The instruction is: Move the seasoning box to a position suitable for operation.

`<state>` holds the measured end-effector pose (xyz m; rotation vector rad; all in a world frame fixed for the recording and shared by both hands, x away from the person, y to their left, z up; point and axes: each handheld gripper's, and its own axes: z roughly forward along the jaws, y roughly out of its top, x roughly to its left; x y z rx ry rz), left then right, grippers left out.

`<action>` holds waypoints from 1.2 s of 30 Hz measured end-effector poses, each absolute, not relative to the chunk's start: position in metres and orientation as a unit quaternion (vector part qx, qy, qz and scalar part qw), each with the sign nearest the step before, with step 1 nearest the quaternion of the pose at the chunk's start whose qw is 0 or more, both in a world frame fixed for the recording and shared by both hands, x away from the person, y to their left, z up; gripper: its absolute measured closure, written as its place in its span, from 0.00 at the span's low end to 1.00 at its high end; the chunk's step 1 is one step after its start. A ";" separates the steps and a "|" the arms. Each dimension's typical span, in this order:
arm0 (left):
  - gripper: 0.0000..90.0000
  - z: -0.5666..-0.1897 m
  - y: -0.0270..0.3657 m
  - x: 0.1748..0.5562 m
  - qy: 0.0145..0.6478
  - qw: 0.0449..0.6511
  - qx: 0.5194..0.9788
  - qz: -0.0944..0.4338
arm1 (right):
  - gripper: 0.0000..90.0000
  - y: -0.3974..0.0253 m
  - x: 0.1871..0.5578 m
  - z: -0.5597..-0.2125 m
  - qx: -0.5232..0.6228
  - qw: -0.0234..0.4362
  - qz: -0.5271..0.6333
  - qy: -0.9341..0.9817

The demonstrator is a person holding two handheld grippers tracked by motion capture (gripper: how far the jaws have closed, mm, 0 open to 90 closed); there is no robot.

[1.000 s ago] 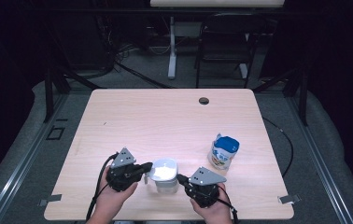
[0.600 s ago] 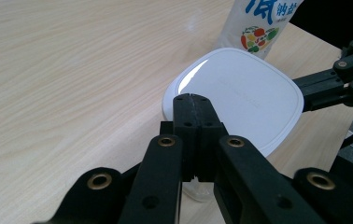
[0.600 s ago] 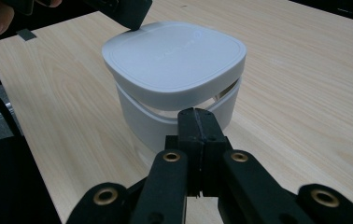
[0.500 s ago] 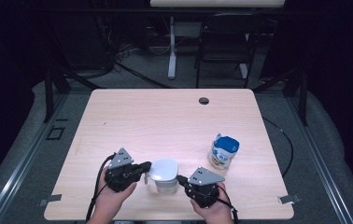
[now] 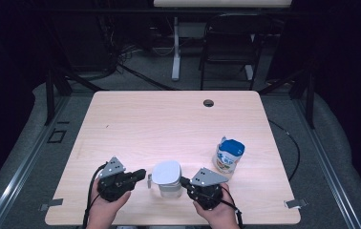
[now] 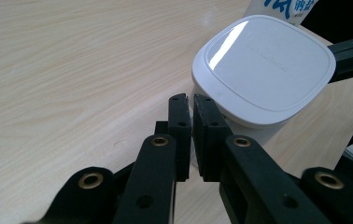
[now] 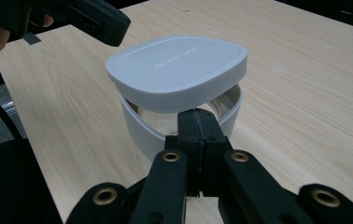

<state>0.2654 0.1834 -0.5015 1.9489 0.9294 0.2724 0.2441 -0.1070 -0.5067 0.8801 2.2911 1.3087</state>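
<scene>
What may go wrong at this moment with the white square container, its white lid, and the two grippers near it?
1. The white rounded lid is tilted, raised above the white square container, so it may slide off.
2. The right gripper presses its closed jaws at the container rim; a push may tip the container.
3. The blue-capped white bottle stands close by the right hand and may be knocked over.
</scene>
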 end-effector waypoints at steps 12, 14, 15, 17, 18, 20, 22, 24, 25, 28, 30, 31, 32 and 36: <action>0.99 -0.509 0.194 0.261 0.384 0.463 0.790 0.117 | 1.00 -0.108 0.248 -0.505 0.316 0.173 0.460 0.811; 0.99 -0.509 0.194 0.261 0.387 0.462 0.790 0.116 | 1.00 -0.108 0.249 -0.505 0.317 0.172 0.460 0.812; 0.99 -0.509 0.195 0.262 0.387 0.462 0.789 0.117 | 1.00 -0.108 0.249 -0.504 0.315 0.171 0.459 0.813; 0.99 -0.510 0.196 0.263 0.388 0.463 0.789 0.116 | 1.00 -0.108 0.250 -0.504 0.314 0.172 0.461 0.812; 0.99 -0.510 0.196 0.263 0.388 0.463 0.789 0.116 | 1.00 -0.108 0.250 -0.504 0.314 0.172 0.461 0.812; 0.99 -0.511 0.195 0.264 0.387 0.462 0.790 0.115 | 1.00 -0.107 0.250 -0.503 0.313 0.171 0.461 0.813; 1.00 -0.513 0.194 0.265 0.384 0.455 0.795 0.115 | 0.99 -0.107 0.251 -0.501 0.311 0.171 0.462 0.813; 1.00 -0.515 0.193 0.265 0.380 0.449 0.800 0.116 | 0.99 -0.106 0.251 -0.501 0.311 0.171 0.462 0.812; 1.00 -0.517 0.192 0.265 0.382 0.449 0.800 0.114 | 0.99 -0.106 0.252 -0.501 0.311 0.170 0.461 0.814; 1.00 -0.519 0.192 0.266 0.383 0.448 0.800 0.111 | 0.99 -0.105 0.252 -0.500 0.309 0.171 0.459 0.815; 1.00 -0.520 0.192 0.266 0.383 0.447 0.801 0.109 | 0.99 -0.103 0.253 -0.499 0.307 0.170 0.459 0.816; 1.00 -0.520 0.192 0.266 0.382 0.447 0.802 0.109 | 0.99 -0.102 0.253 -0.498 0.306 0.171 0.460 0.816; 1.00 -0.520 0.191 0.266 0.383 0.447 0.801 0.107 | 0.99 -0.102 0.253 -0.498 0.305 0.171 0.459 0.817; 1.00 -0.520 0.191 0.266 0.378 0.447 0.804 0.104 | 0.99 -0.099 0.253 -0.496 0.303 0.171 0.459 0.817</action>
